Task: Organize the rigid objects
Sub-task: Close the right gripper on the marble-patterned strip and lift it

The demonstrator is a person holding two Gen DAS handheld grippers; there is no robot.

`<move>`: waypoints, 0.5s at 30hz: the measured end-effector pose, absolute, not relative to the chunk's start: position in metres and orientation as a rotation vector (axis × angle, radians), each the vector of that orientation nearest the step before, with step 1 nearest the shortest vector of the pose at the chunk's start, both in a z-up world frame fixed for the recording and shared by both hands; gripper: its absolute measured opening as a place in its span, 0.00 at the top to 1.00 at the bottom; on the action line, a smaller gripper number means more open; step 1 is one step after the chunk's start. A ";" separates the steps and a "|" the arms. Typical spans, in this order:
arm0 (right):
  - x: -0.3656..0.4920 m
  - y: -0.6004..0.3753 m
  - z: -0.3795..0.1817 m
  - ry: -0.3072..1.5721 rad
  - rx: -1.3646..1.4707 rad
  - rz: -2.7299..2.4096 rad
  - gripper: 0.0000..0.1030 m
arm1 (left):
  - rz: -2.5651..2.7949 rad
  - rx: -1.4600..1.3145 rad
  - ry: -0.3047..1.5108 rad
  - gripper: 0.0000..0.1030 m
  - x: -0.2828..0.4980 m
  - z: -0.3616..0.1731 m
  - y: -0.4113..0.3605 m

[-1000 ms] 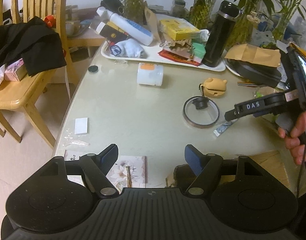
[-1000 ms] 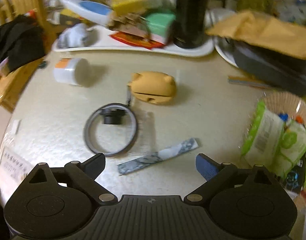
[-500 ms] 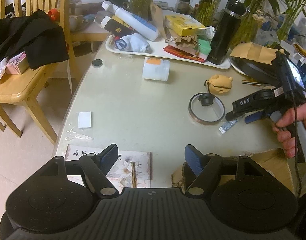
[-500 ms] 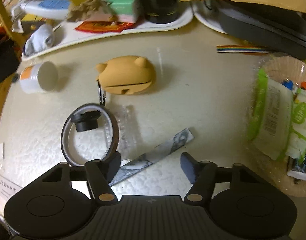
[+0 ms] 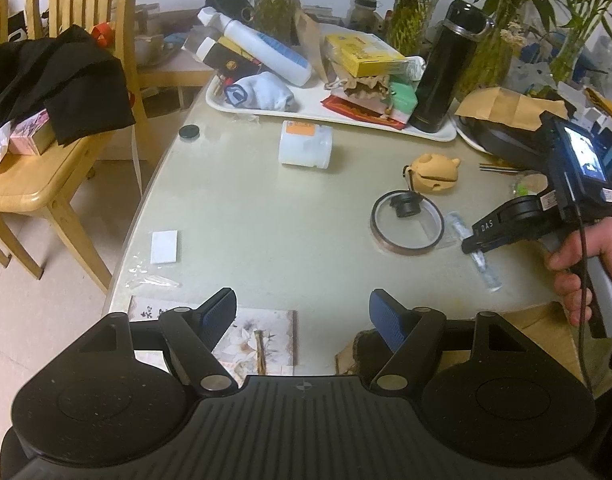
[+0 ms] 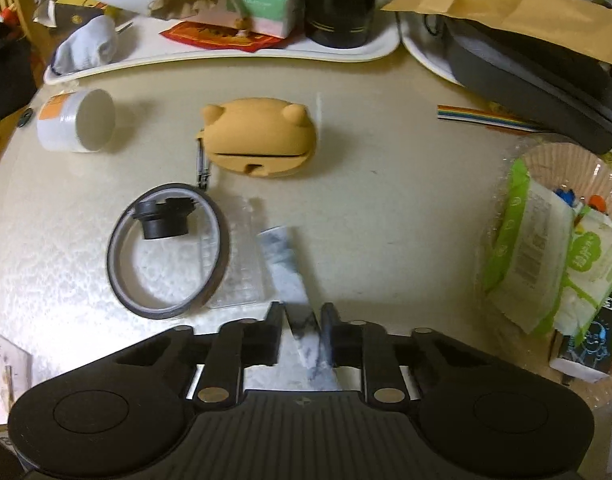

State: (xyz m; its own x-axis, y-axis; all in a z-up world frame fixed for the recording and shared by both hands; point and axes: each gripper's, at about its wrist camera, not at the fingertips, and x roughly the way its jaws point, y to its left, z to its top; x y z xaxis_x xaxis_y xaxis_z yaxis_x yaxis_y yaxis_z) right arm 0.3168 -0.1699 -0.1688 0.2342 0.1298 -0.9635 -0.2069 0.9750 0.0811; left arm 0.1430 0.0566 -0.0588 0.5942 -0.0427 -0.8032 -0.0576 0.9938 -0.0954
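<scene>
From the left wrist camera, the left tongs (image 5: 302, 314) hang wide apart over the near edge of the tabletop (image 5: 241, 216), with nothing between the pads. Farther right, a hand (image 5: 586, 256) holds the right tongs (image 5: 476, 245) nose-down onto a marbled flat stick (image 5: 484, 270) lying just beside a roll of tape (image 5: 406, 224). A small black lens cap (image 5: 405, 205) sits inside that roll. An orange pig-shaped case (image 5: 432, 168) and a white jar (image 5: 305, 145) on its side lie loose on the open tabletop, while a white tray (image 5: 306, 106) at the back already carries a black flask (image 5: 446, 68), boxes and a bottle. By my reading, sorting has barely begun: most loose pieces are not yet put away.

Seen from the right wrist camera, the right tongs (image 6: 301, 320) have just been closing and are now narrow, the pads pressing both edges of the marbled flat stick (image 6: 283, 264), which runs out ahead of them along the tabletop (image 6: 386, 200). It appears gripped but not yet lifted. The roll of tape (image 6: 167, 252) lies just left, touching a clear plastic strip (image 6: 241, 276). The orange pig-shaped case (image 6: 259, 136) and the white jar (image 6: 75, 120) lie beyond. Still left, I judge: carrying the stick off, then the tape, case and jar.
</scene>
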 end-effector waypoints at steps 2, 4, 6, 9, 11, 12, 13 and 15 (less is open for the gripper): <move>0.316 -0.172 -0.169 1.313 -0.058 0.230 0.84 | 0.003 -0.109 0.932 0.29 0.145 -0.058 0.054; 0.315 -0.175 -0.168 1.318 -0.047 0.224 0.84 | -0.003 -0.106 0.927 0.29 0.147 -0.057 0.052; 0.311 -0.178 -0.163 1.312 -0.040 0.228 0.84 | -0.009 -0.104 0.919 0.29 0.151 -0.056 0.050; 0.305 -0.184 -0.146 1.269 -0.039 0.240 0.84 | -0.023 -0.102 0.904 0.29 0.158 -0.054 0.048; 0.300 -0.190 -0.132 1.237 -0.027 0.249 0.84 | -0.033 -0.101 0.892 0.29 0.163 -0.052 0.047; 0.297 -0.194 -0.126 1.224 -0.012 0.252 0.84 | -0.039 -0.101 0.883 0.29 0.166 -0.051 0.046; 0.294 -0.198 -0.121 1.213 0.006 0.259 0.84 | -0.045 -0.101 0.872 0.29 0.170 -0.049 0.045; 0.289 -0.204 -0.111 1.194 0.023 0.271 0.84 | -0.051 -0.097 0.851 0.29 0.176 -0.048 0.043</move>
